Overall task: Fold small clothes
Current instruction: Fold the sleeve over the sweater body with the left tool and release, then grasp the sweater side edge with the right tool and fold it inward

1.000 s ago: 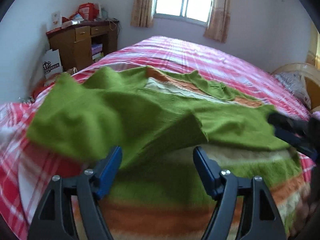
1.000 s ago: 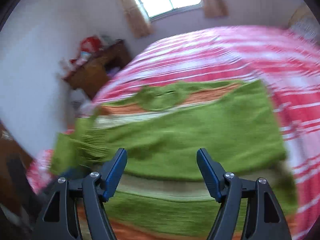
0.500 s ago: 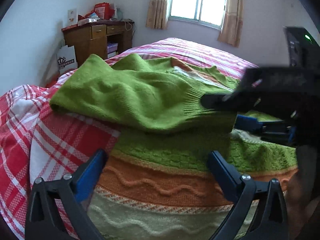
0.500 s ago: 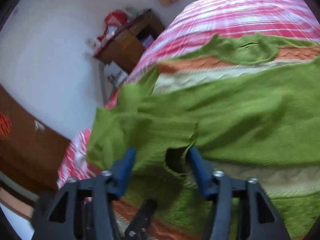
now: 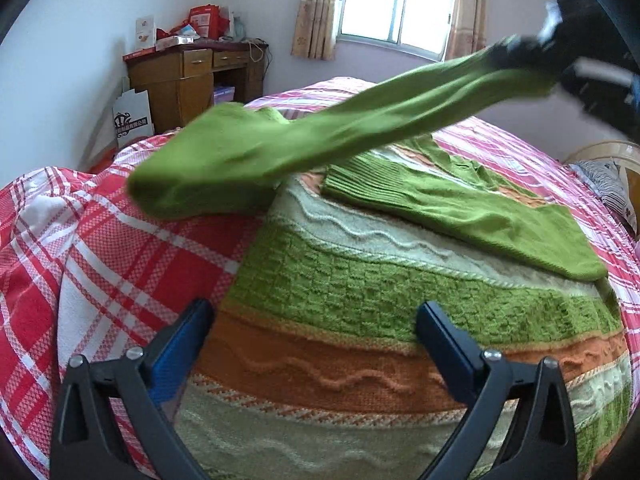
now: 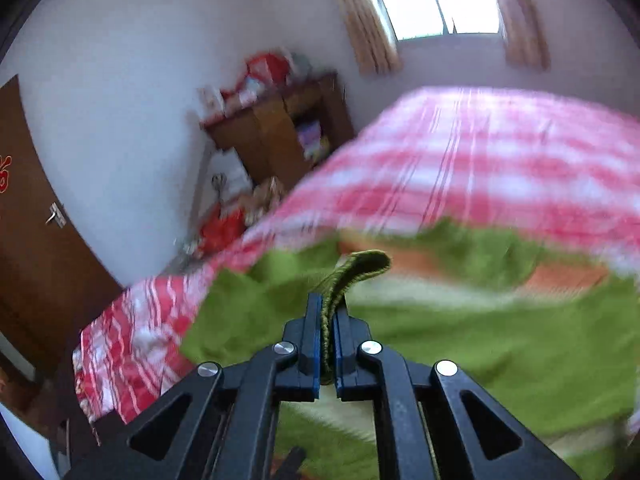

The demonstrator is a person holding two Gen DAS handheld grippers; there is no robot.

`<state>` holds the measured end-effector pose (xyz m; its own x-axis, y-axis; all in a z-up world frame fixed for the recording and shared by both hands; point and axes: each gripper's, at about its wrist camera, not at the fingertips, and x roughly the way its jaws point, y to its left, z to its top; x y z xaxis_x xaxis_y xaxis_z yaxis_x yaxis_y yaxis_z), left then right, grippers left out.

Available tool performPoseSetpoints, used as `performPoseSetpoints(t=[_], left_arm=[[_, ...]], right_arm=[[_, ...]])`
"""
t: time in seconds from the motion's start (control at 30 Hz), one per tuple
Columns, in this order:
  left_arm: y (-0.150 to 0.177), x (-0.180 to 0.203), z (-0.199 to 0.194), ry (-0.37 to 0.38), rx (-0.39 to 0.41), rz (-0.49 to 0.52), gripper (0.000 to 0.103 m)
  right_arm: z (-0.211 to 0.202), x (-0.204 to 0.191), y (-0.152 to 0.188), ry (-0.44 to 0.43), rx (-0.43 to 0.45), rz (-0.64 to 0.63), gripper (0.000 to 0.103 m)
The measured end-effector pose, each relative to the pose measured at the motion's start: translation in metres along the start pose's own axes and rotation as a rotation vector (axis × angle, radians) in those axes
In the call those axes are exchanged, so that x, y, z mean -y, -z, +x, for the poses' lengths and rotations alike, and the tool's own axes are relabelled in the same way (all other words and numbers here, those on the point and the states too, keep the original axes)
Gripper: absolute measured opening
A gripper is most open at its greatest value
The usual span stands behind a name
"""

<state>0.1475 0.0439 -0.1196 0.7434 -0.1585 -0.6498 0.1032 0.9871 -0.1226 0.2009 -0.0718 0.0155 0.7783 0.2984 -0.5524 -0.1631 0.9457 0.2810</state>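
Note:
A small knitted sweater (image 5: 360,312) in green, orange and cream bands lies on the bed. My right gripper (image 6: 329,320) is shut on the ribbed cuff (image 6: 360,266) of its left green sleeve (image 5: 320,140) and holds the sleeve stretched up in the air; the gripper shows in the left wrist view (image 5: 560,64) at the upper right. The other sleeve (image 5: 460,208) lies folded across the sweater's body. My left gripper (image 5: 312,344) is open and empty, low over the sweater's hem.
The bed has a red and white plaid cover (image 5: 100,260). A wooden desk (image 5: 192,80) with boxes stands at the far left by the wall, a window (image 5: 396,4) behind. A brown door (image 6: 36,240) is at the left.
My right gripper closed on the sleeve cuff and lifted it up and to the right, stretching the sleeve off the sweater. My left gripper stayed open near the hem.

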Motion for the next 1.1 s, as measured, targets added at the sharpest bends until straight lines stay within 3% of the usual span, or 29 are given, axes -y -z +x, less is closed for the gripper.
performPoseSetpoints(t=[0.2, 0.4, 0.43, 0.5, 0.57, 0.73, 0.8, 0.83, 0.87, 0.97, 1.03, 1.1], left_arm=[[-0.001, 0.0, 0.002, -0.005, -0.001, 0.003, 0.103], [-0.001, 0.0, 0.001, -0.008, -0.001, 0.005, 0.103], [-0.001, 0.0, 0.001, -0.01, -0.001, 0.005, 0.103], [-0.001, 0.0, 0.001, -0.012, -0.001, 0.007, 0.103], [-0.002, -0.001, 0.001, -0.014, -0.001, 0.008, 0.103], [-0.002, 0.0, 0.001, -0.014, -0.001, 0.007, 0.103], [-0.002, -0.001, 0.001, -0.013, -0.001, 0.007, 0.103], [-0.002, 0.0, 0.001, -0.014, -0.001, 0.007, 0.103], [-0.002, -0.001, 0.001, -0.014, -0.001, 0.007, 0.103], [-0.002, 0.0, 0.002, -0.012, 0.0, 0.007, 0.103], [-0.002, 0.0, 0.001, -0.014, 0.0, 0.008, 0.103], [-0.002, -0.001, 0.001, -0.013, 0.0, 0.008, 0.103]], right_arm=[[-0.06, 0.059, -0.024, 0.162, 0.105, -0.026, 0.004], [-0.076, 0.153, 0.008, 0.369, 0.032, 0.048, 0.004], [-0.077, 0.168, 0.014, 0.353, 0.014, 0.101, 0.004], [-0.076, 0.186, 0.032, 0.241, 0.005, 0.229, 0.004], [-0.071, 0.184, 0.044, 0.183, 0.017, 0.28, 0.005], [-0.017, 0.17, 0.055, -0.022, -0.108, 0.425, 0.008], [0.004, 0.164, 0.056, -0.022, -0.149, 0.425, 0.026], [0.011, 0.161, 0.056, -0.02, -0.162, 0.421, 0.052], [0.016, 0.158, 0.057, -0.028, -0.164, 0.424, 0.064], [0.009, 0.152, 0.057, -0.062, -0.085, 0.441, 0.064], [-0.004, 0.152, 0.053, 0.009, -0.023, 0.418, 0.064], [-0.005, 0.15, 0.05, 0.073, -0.015, 0.357, 0.064]])
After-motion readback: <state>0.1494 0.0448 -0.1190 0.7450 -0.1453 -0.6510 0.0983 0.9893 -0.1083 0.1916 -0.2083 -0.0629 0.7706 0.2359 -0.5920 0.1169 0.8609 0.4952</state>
